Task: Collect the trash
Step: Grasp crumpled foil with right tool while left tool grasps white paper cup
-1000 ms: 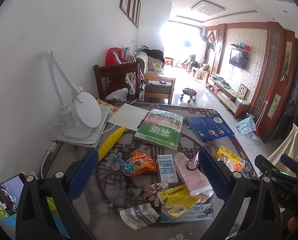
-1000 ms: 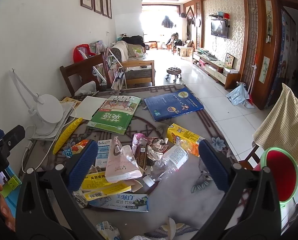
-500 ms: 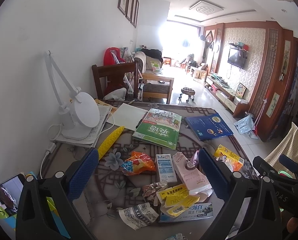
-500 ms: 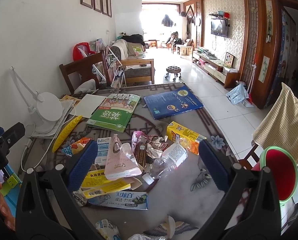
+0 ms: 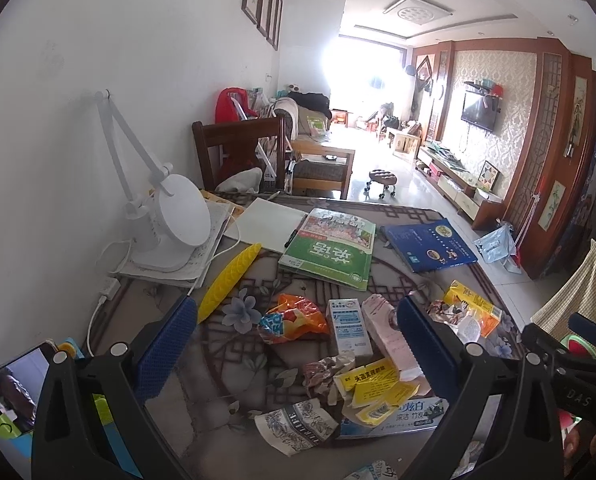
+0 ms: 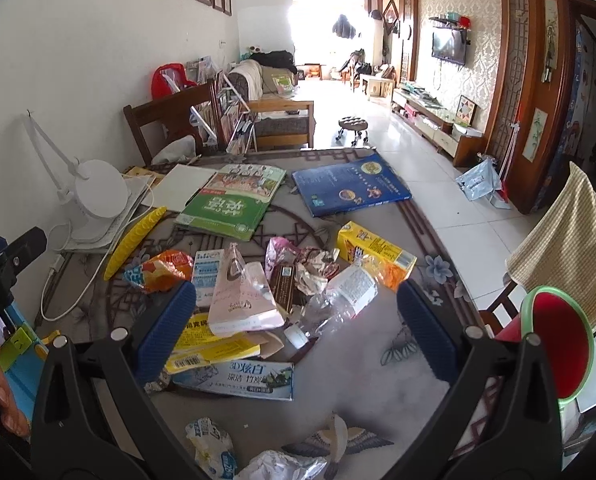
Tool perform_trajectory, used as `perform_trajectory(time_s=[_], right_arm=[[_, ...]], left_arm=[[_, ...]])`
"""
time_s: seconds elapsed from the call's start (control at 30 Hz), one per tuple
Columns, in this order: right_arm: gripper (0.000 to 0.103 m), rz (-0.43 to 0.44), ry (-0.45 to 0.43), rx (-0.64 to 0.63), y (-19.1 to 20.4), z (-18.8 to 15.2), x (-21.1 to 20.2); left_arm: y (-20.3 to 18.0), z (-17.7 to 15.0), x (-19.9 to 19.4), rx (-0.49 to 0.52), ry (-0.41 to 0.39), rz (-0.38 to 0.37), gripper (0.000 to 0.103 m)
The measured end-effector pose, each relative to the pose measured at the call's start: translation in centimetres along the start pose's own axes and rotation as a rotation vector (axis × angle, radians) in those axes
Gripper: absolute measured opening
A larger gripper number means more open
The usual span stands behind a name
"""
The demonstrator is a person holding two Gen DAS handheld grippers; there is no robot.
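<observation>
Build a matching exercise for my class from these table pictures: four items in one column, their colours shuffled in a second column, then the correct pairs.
Items
1. Desk lamp
2. Textbook nearest the lamp
3. Book at the far right of the table
4. Crumpled snack bag

Colours
A. Orange
B. White
C. Blue
D. Green

Pairs: 1-B, 2-D, 3-C, 4-A
</observation>
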State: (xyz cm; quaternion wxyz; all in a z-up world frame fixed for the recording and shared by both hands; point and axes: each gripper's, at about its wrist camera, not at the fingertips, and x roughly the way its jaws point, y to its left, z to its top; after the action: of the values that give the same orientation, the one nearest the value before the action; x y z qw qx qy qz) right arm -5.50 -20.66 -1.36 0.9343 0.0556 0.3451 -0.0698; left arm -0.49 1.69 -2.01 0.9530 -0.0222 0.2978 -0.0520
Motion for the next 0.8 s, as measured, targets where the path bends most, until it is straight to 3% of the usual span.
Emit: perform_trajectory(time_s=[0.23, 0.4, 0.47, 0.6, 0.7, 0.8], right_arm=[[0.100, 0.065, 0.299, -0.070, -0.5, -7.3, 3.5], [0.099, 0.193, 0.548, -0.042, -0.6, -13.5, 6.7], [0.099, 0.240, 0.597, -0.025, -0.5, -14.9, 7.1], [0.099, 0.239, 0.652, -0.041, 0.0, -16.0, 7.6], [0.096, 0.222, 0.672, -0.039, -0.2, -16.4, 7.8], [0.087, 0.193, 0.683, -0.027, -0.8, -16.8, 8.0]], left_arm=[[4.7, -2.5, 3.9, -0.043, 0.153, 0.008, 0.095], [5.5, -5.6, 6.5, -0.018, 0.270, -0.084, 0.095], [4.8, -7.1, 7.4, 0.023, 0.318, -0.118, 0.095], [3.0, -10.1, 9.8, 0.096, 0.428, -0.190, 0.095], [1.8, -12.0, 12.0, 0.158, 0.494, -0.191, 0.095], [1.1, -12.8, 13.6, 0.203, 0.530, -0.174, 0.095]])
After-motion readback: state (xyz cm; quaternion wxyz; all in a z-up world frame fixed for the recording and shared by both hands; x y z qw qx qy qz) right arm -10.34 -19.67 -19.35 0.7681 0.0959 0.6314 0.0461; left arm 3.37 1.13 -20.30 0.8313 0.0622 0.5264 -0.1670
